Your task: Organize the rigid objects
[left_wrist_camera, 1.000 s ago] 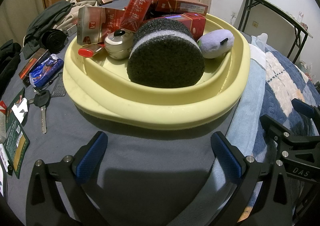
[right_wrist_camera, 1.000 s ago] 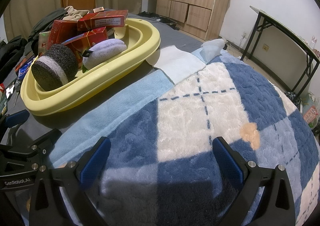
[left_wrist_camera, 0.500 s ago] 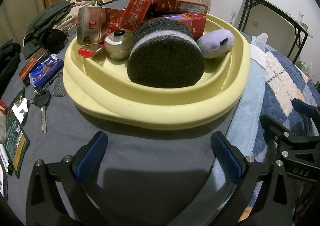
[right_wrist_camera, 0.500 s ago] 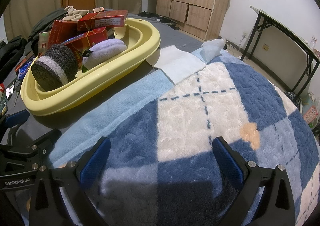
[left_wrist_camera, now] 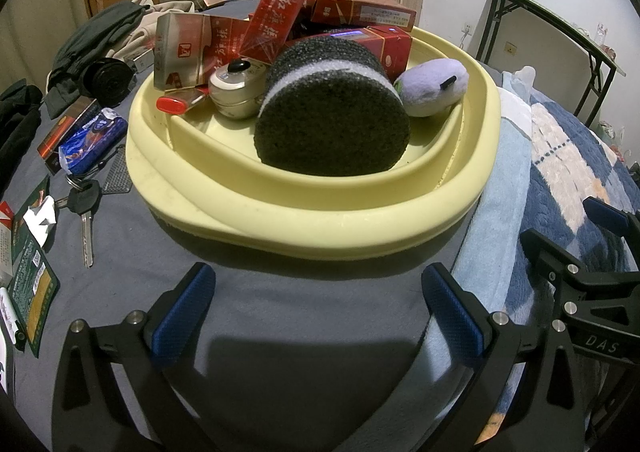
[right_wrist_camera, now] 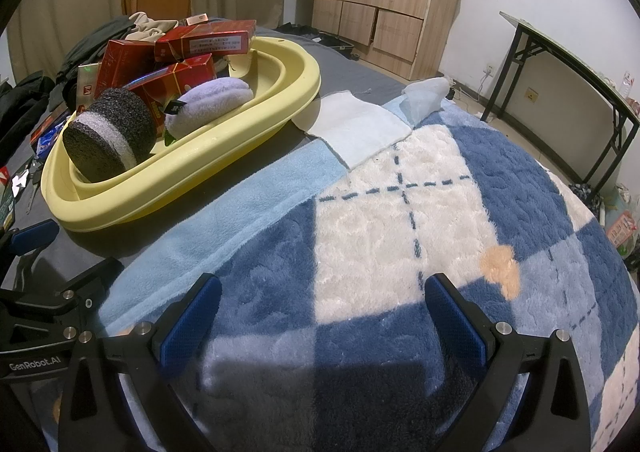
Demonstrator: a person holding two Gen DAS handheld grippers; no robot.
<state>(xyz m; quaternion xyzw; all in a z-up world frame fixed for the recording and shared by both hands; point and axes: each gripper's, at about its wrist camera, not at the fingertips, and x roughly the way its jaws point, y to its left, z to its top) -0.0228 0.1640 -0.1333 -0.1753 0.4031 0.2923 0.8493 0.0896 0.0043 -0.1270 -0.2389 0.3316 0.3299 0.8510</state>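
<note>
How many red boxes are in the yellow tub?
4 that I can see. One box stands at the tub's back left, one leans in the middle, one lies on top, one behind the sponge. More may be hidden.

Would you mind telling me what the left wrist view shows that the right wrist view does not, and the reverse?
Only the left wrist view shows the metal tin, the red lighter and the black-headed key on the grey sheet.

Only the right wrist view shows the wooden drawers and the white cloth beside the basin.

Both show the yellow basin, the black sponge, the purple plush, red boxes and the plaid blanket.
</note>
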